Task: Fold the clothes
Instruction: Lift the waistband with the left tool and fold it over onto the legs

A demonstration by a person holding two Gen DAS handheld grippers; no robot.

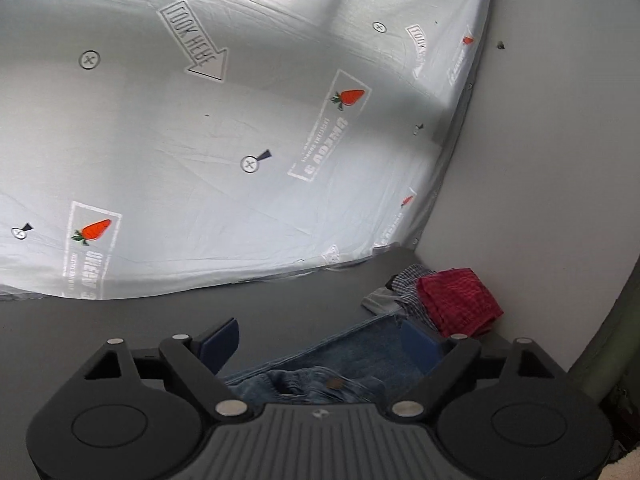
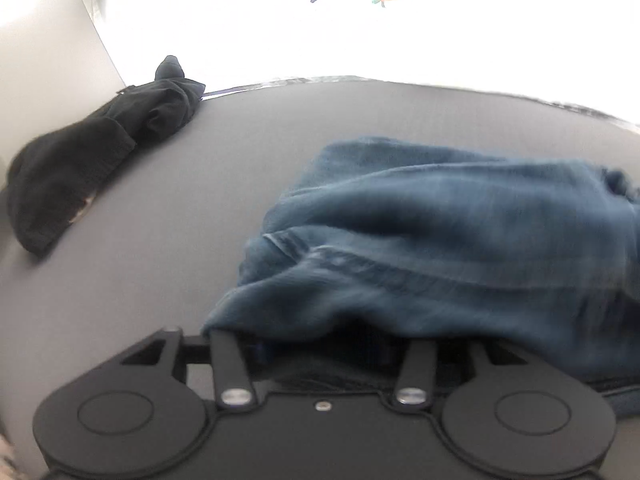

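Note:
Blue jeans (image 1: 344, 364) lie on the grey table (image 1: 160, 320). In the left wrist view my left gripper (image 1: 320, 346) is open, its blue pads (image 1: 218, 344) wide apart, with the jeans' waistband and button between and below them. In the right wrist view the jeans (image 2: 440, 232) are bunched up and drape over my right gripper (image 2: 324, 344), hiding its fingertips. The picture there is blurred.
A red checked cloth (image 1: 460, 300) and a blue checked cloth (image 1: 408, 284) lie piled in the table's far right corner by the wall. A black garment (image 2: 92, 152) lies at the far left in the right wrist view. A white printed sheet (image 1: 240, 140) hangs behind the table.

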